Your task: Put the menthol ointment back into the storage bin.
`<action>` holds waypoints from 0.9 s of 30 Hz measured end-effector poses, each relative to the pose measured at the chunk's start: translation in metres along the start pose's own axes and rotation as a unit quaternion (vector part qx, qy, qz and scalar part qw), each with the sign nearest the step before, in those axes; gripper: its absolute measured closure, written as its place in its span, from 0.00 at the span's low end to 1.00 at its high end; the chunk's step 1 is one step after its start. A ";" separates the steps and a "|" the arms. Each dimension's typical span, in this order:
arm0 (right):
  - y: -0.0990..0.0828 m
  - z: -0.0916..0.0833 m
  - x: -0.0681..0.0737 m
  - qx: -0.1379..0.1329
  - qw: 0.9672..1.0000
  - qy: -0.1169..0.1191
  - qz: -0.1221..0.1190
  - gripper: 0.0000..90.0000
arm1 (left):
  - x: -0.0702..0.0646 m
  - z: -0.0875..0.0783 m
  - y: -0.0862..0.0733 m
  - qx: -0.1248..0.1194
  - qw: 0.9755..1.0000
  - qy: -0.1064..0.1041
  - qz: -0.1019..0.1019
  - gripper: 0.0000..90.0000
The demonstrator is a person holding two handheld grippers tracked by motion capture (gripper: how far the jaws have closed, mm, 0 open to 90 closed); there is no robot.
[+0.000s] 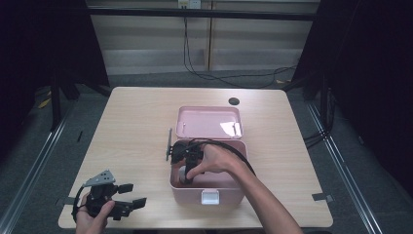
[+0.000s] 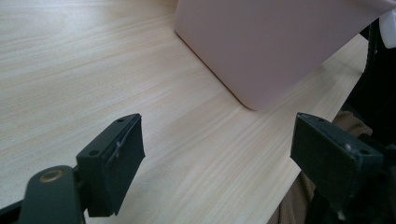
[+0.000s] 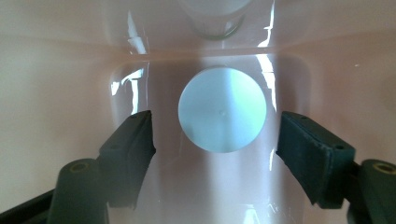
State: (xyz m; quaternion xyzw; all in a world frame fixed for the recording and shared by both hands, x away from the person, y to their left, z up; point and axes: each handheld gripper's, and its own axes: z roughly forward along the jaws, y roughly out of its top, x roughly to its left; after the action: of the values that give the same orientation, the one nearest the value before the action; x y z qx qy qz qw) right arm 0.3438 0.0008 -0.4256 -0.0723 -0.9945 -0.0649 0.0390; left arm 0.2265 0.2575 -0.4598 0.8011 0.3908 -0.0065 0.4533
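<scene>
White round cap (image 3: pixel 222 115) in pink box (image 1: pixel 229 187), desk front edge: we see it dead ahead between right gripper (image 3: pixel 215 140) fingers, wide. Left gripper (image 2: pixel 217 154) wide, idle.

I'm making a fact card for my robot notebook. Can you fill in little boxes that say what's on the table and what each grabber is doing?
table: light wood table
box: pink box, standing open, lid tipped back
inside the box: round white cap, seen from above
right gripper: right gripper reaches down into the box, jaws open on either side of the cap, not touching it
left gripper: left gripper near the table's front left corner, jaws open, holding nothing
box front: white latch
</scene>
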 end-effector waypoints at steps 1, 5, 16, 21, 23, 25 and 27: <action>0.000 -0.001 0.000 0.000 1.000 0.001 0.000 0.29 | 0.000 0.000 0.000 0.000 1.000 0.000 0.000 0.19; -0.002 0.000 0.000 -0.004 1.000 0.001 0.005 0.27 | 0.000 0.000 0.000 -0.001 1.000 -0.002 -0.001 0.19; -0.022 -0.022 0.002 -0.046 0.998 -0.010 0.034 0.26 | 0.001 0.000 0.000 0.001 1.000 0.000 -0.004 0.19; -0.036 -0.029 0.000 -0.063 0.997 -0.019 0.047 0.26 | 0.001 0.000 0.000 0.001 1.000 0.000 -0.003 0.19; -0.043 -0.033 0.000 -0.073 0.996 -0.023 0.054 0.27 | 0.001 0.000 0.000 0.002 1.000 0.001 -0.003 0.19; -0.049 -0.037 0.001 -0.084 0.994 -0.030 0.059 0.28 | 0.001 0.000 0.000 0.002 1.000 0.001 -0.004 0.19; -0.054 -0.041 0.002 -0.098 0.993 -0.030 0.066 0.28 | 0.001 0.000 0.000 0.001 1.000 0.002 -0.004 0.19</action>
State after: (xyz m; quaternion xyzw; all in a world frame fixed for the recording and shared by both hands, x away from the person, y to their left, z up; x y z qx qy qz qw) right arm 0.3364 -0.0578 -0.3915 -0.1432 -0.9771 -0.1571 0.0060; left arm 0.2272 0.2579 -0.4606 0.8002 0.3947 -0.0075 0.4515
